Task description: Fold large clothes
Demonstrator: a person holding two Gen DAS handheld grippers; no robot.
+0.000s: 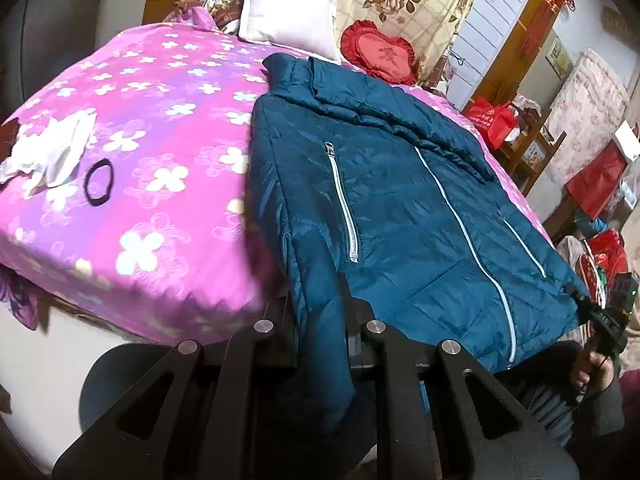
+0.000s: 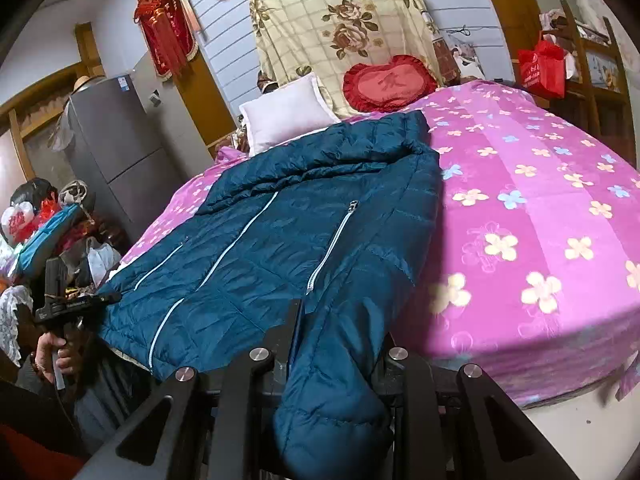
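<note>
The blue jacket (image 1: 400,208) hem drapes over both grippers' fingertips, hiding them; beside the jacket, the near bedspread (image 1: 132,256) edge blurs

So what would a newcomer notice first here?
The teal jacket, spread front-up across the pink floral bedspread. Each gripper, left and right, is shut on a bottom corner of it. A red heart cushion sits by the headboard.

Jacket (image 1: 400,200) is showing quilted, slightly shiny teal cloth with pale zips; bedsheet (image 1: 160,140) is looking like soft matt printed fabric; gripper (image 1: 320,312) is showing matt black plastic, bright metal pins.
</note>
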